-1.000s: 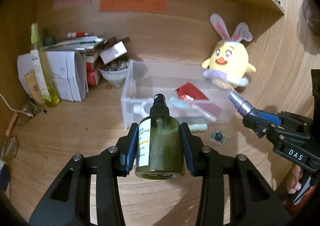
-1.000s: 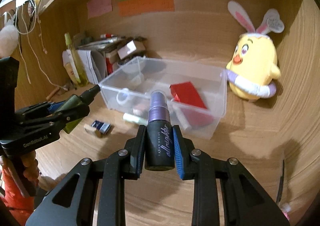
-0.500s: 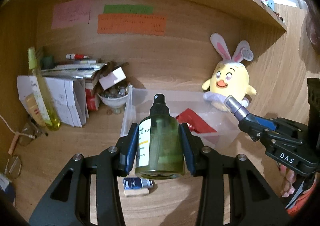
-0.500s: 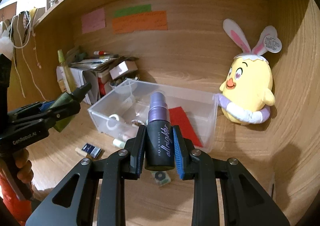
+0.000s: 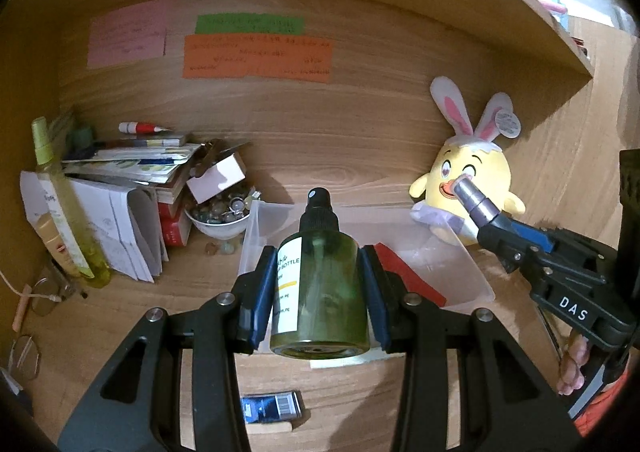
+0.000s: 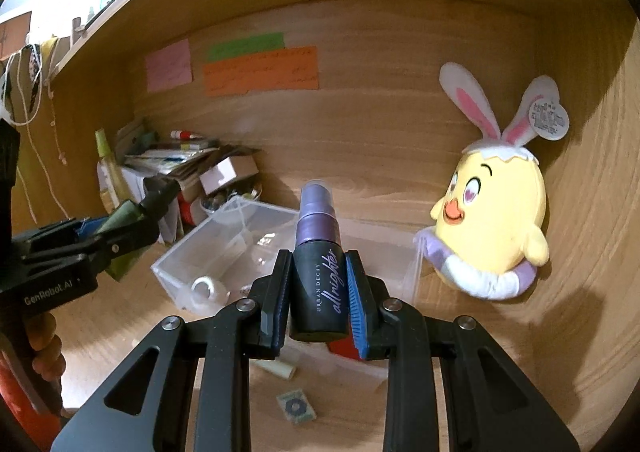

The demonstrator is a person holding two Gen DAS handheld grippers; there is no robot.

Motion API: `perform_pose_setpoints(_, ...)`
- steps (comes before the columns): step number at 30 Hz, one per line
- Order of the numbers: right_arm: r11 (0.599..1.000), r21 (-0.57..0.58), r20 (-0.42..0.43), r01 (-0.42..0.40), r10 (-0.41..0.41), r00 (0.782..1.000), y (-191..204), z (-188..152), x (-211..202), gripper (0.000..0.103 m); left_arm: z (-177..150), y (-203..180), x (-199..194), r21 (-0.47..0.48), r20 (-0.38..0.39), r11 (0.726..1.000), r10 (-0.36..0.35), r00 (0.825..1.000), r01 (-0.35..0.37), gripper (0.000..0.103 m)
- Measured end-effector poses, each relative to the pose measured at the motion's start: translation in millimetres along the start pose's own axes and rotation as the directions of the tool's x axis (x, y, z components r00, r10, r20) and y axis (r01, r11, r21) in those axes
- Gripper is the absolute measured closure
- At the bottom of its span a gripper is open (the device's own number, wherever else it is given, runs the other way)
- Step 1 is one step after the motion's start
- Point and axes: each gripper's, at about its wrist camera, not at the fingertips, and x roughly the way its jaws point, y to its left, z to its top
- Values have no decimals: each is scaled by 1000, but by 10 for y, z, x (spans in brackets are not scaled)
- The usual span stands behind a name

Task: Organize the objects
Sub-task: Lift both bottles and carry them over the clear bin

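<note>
My left gripper [image 5: 318, 300] is shut on a green spray bottle [image 5: 320, 288] with a black pump, held upright above the desk. My right gripper [image 6: 318, 300] is shut on a dark purple-capped spray bottle [image 6: 320, 280] marked "all nighter". Both are held in front of and above a clear plastic bin [image 6: 224, 248] that holds a red packet [image 5: 408, 280], a white ring-shaped item [image 6: 204, 288] and other small items. The right gripper with its bottle shows at the right in the left wrist view [image 5: 492, 228]; the left gripper shows at the left in the right wrist view [image 6: 132, 219].
A yellow chick plush with bunny ears [image 6: 492, 211] sits right of the bin. A pile of papers and books [image 5: 120, 187], a bowl of small items [image 5: 220, 215] and a tall yellow bottle [image 5: 60, 211] stand at left. A blue packet [image 5: 272, 406] and a small patterned square [image 6: 296, 408] lie on the desk.
Both grippers have risen and pulled back from the bin with their bottles held; the bin now sits lower and farther in both views.
</note>
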Motion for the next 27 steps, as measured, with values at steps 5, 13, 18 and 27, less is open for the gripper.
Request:
perform_pose_setpoints(5,1000,-8,-10,4,-4,1000,-59,72,126,80,48,-20,200,7,-37,1000,6,999,-6,62)
perform_pose_setpoints(13,1000,-19,-85,7,-9,996,-121,-8,471,80,19,-32,614,4,-140,1000,-19,990,19,62)
perform_pose_setpoints(18,1000,-9,-130,0,-2,991,-156,-94,652,80,4,-71,798,7,-181,1000,-24,983,26,62)
perform_pose_setpoints(27,1000,-9,-199,8,-10,980,-196,-194,881,80,-25,-171,1009,35,-225,998,-42,973,51,62)
